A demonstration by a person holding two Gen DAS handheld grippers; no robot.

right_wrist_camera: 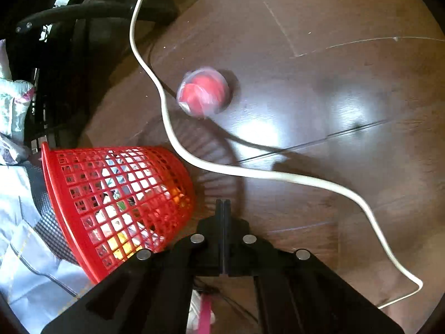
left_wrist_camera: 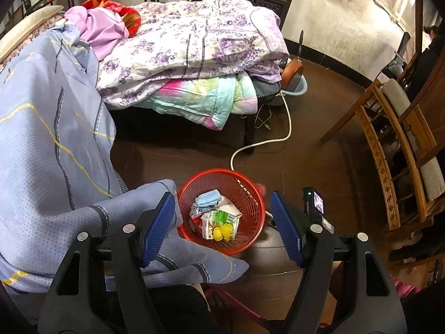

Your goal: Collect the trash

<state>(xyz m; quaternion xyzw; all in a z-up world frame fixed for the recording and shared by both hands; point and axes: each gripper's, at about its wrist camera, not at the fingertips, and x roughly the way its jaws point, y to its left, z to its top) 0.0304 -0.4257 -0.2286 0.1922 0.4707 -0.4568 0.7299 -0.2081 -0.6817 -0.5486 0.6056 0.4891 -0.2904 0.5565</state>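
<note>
Here, left tongs (left_wrist_camera: 222, 228) spread above red basket (left_wrist_camera: 251, 194), right tongs (right_wrist_camera: 223, 208) pressed together, blurred, seemingly wrapped red ball (right_wrist_camera: 204, 92) nearby.

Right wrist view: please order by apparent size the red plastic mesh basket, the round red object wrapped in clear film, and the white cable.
1. Red plastic mesh basket, clearly largest, though nearest the camera.
2. White cable: longest, but thin, so unsure.
3. Round red object wrapped in clear film, smallest, blurred, farther away.
</note>
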